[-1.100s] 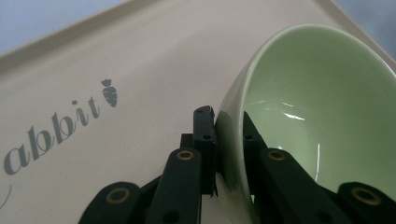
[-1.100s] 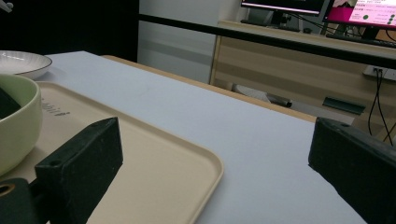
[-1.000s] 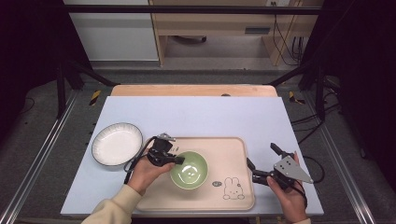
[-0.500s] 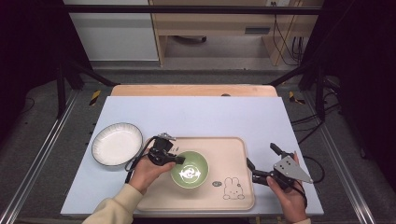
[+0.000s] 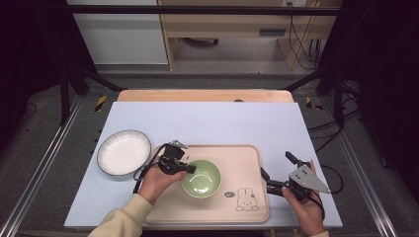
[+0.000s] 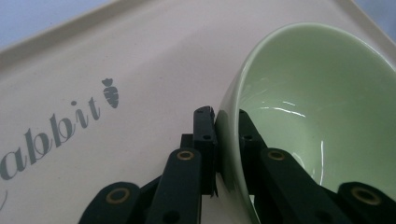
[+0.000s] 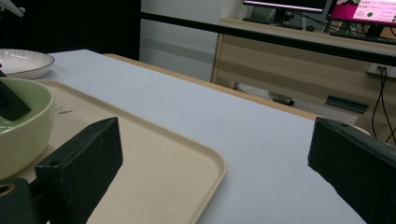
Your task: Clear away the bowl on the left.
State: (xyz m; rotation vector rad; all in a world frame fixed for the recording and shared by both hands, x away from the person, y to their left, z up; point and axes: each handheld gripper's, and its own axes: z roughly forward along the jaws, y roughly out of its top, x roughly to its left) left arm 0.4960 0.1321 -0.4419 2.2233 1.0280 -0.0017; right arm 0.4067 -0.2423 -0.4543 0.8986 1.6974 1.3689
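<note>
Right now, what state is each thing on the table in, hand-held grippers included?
Green bowl: upright on the tray, empty, rim pinched.
Left hand-held gripper: shut on the green bowl's rim.
Right hand-held gripper: open, holding nothing, beside the tray.
White plate: empty, on the table left of the tray.
Tray: flat on the table.

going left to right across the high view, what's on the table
white plate → left gripper, shut on the green bowl's rim → green bowl on the beige tray → rabbit drawing → right gripper, fingers open
</note>
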